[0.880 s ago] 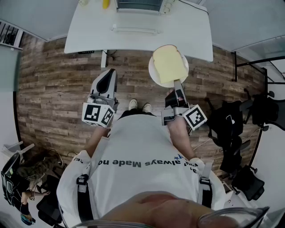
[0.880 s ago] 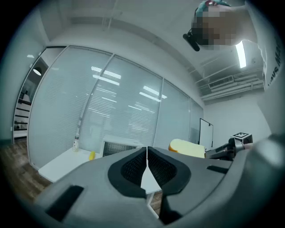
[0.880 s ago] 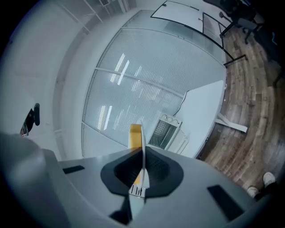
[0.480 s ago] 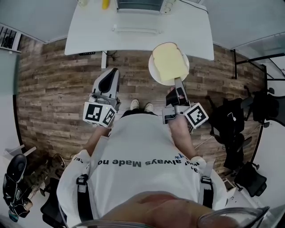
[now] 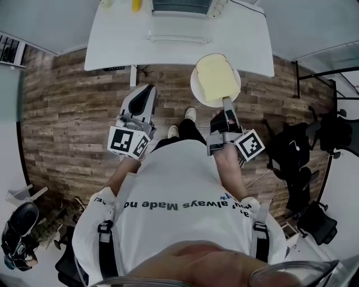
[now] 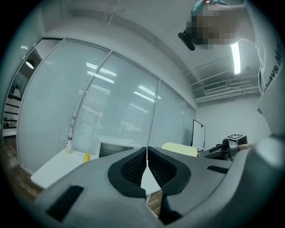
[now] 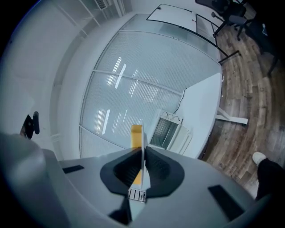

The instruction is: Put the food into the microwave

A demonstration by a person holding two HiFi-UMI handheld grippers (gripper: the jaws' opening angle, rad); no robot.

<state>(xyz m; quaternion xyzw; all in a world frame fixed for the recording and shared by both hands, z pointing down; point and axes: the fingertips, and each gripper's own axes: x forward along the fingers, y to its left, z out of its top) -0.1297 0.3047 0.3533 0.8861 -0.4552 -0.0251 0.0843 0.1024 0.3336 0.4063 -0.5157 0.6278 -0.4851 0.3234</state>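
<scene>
Start close in. Hold tight with the right claw (image 5: 227, 106), with the jaws squeezed on the near rim of the white plate (image 5: 196, 91). Carry the plate flat, to stop the slice of bread (image 5: 216, 78) on top from sliding off. No tipping, no shaking. Find the bread up in the air right now, over the wooden floor (image 5: 67, 112), near the front edge of the white surface (image 5: 123, 39), and not yet inside anything.

Leave the left claw (image 5: 147, 92) pinched together with nothing in it, out to the side and well apart from the plate. Save it for the door.

Walk forward with small, slow steps. Mind the feet and look where the plate goes.

Next, watch for the long pale bar (image 5: 178, 38) on the surface, between the plate and the microwave (image 5: 179, 5). Lift the plate over it, not into it.

Last, look at the microwave, far back on the surface. Check the door first: hard to tell from here whether open or shut. If shut, pull it open with the empty left claw. Then slide the plate in level, set it down softly, and only then let go.
</scene>
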